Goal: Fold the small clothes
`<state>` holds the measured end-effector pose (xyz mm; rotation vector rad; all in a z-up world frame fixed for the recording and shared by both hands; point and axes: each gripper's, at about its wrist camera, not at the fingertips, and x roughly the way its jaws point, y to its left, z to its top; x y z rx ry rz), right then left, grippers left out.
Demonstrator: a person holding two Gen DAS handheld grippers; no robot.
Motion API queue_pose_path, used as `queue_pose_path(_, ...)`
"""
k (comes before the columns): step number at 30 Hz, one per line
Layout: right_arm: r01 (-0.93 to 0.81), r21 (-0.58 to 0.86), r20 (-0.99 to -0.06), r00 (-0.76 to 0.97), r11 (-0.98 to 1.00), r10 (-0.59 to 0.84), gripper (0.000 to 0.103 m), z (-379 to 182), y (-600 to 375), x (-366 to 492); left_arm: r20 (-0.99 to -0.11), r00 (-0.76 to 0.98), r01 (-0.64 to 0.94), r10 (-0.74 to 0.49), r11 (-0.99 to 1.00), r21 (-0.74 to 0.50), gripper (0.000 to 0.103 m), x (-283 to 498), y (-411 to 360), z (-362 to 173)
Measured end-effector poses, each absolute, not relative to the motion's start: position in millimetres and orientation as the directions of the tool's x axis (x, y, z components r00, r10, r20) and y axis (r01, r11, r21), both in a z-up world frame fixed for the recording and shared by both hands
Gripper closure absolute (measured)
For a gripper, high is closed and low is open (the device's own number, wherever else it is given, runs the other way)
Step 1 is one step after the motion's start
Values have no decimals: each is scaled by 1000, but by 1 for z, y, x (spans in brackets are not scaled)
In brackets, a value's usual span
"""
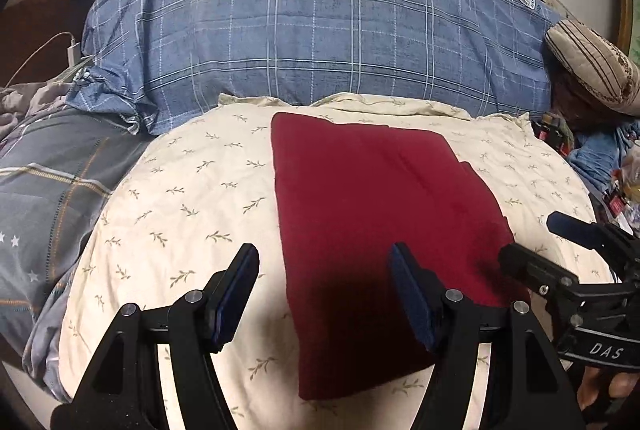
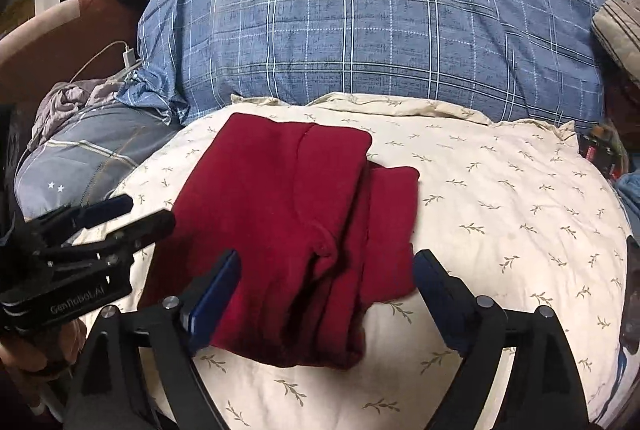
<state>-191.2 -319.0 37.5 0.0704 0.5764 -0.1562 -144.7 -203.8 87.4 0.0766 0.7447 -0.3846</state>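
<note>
Both sets of jaws stand apart with nothing clamped between them: the left gripper [image 1: 324, 270] hangs over the near left part of the red garment, the right gripper [image 2: 326, 276] over its near edge, pads clear of the cloth.

Behind everything lies a big blue checked pillow [image 1: 320, 29] with a round crest printed on it. In front of it sits a cream cushion [image 1: 192, 189] with a small leaf print, and the red garment [image 2: 280, 213] lies folded flat on top of it, a narrower layer sticking out along its right side. A grey checked quilt [image 1: 48, 189] lies beside the cushion on the left. What may be a white charger and cable [image 2: 128, 55] sits beyond the quilt.
</note>
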Motion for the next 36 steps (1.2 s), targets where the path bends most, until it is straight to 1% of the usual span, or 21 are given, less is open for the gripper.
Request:
queue_pose_path(13, 212, 59, -562, 815, 975, -143, 12, 35, -329, -196, -649, 694, 366, -311, 929, -54, 36, -150, -194, 91)
queue_pose_path(16, 221, 52, -564, 811, 974, -154, 10, 34, -329, -196, -656, 686, 368, -314, 928, -59, 36, -148, -192, 89)
queue_pose_path(36, 233, 78, -600, 788, 969, -141, 9, 25, -336, -189, -667, 684, 367, -297, 929, -38, 36, -144, -194, 84)
